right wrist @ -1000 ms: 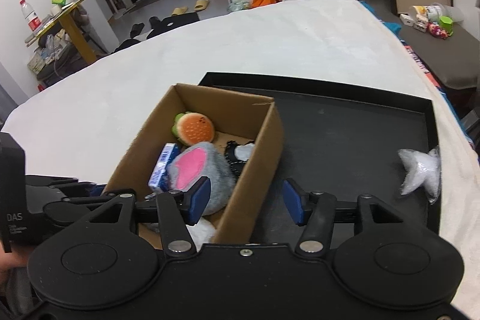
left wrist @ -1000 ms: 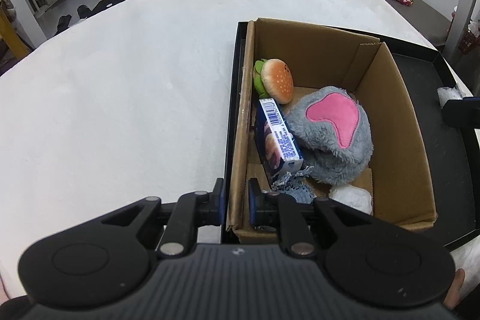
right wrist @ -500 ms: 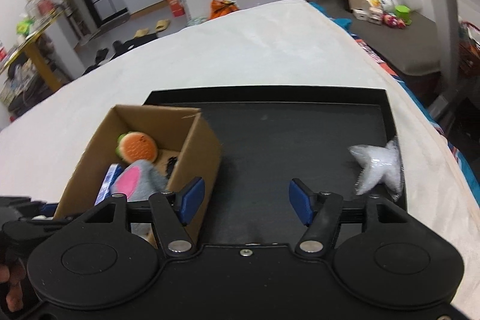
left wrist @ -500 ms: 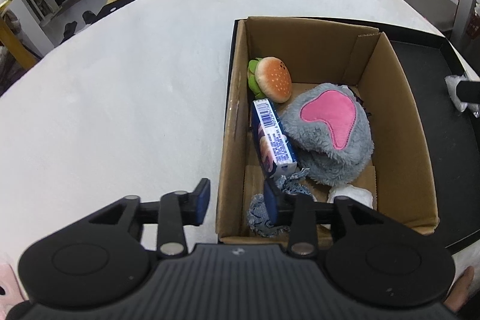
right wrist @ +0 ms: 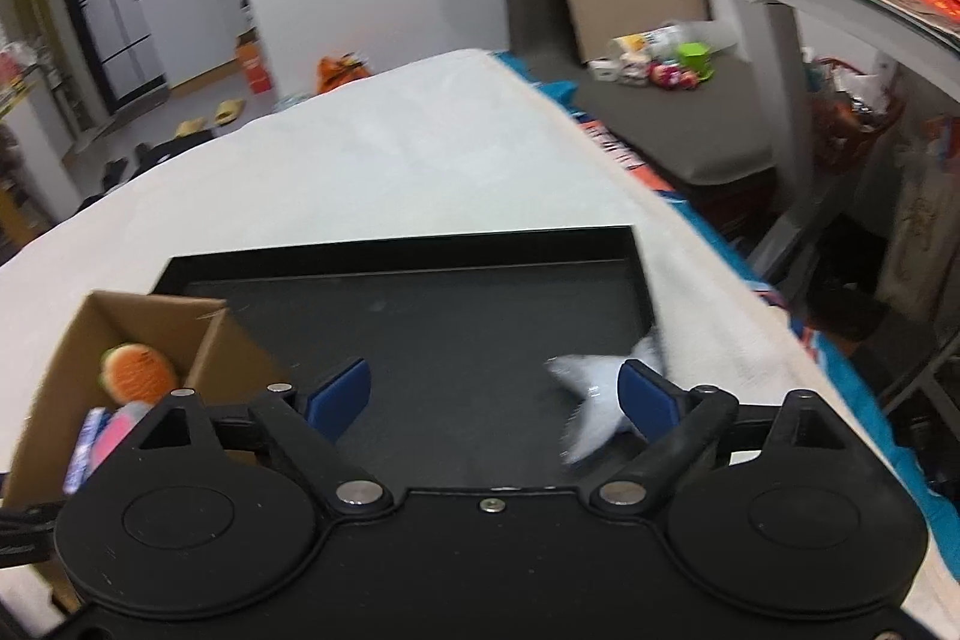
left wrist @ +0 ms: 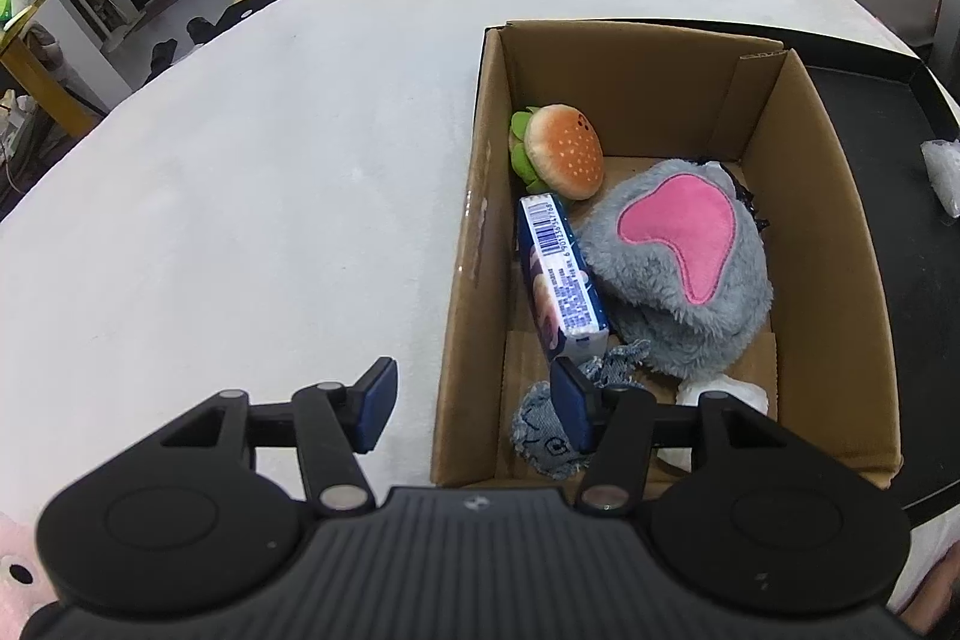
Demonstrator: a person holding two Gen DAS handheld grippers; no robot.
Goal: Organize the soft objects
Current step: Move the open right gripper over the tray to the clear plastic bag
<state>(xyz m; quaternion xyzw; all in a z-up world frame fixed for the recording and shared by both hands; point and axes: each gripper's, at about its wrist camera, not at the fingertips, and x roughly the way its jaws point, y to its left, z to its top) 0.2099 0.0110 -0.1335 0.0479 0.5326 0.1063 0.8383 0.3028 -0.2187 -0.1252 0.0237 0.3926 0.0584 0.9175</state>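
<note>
While our right gripper (right wrist: 492,394) has just been opening, nothing between its jaws | star toy (right wrist: 591,400) sits at its right finger on tray (right wrist: 420,250) | left gripper (left wrist: 471,409) open astride box (left wrist: 462,316) wall | off-center, we'd probably just shove it.

The open brown cardboard box (left wrist: 834,220) stands at the left end of the shallow black tray (right wrist: 456,328), which lies on the white padded surface (left wrist: 240,220). In the box, the round burger plush (left wrist: 561,151) sits at the far left corner, the blue printed carton (left wrist: 561,274) leans along the left wall, the grey fluffy plush with a pink patch (left wrist: 678,274) fills the middle – the frayed denim scrap (left wrist: 540,430) lies nearest. The white star-shaped pouch (right wrist: 594,400) lies at the tray's right edge, well apart from the box
</note>
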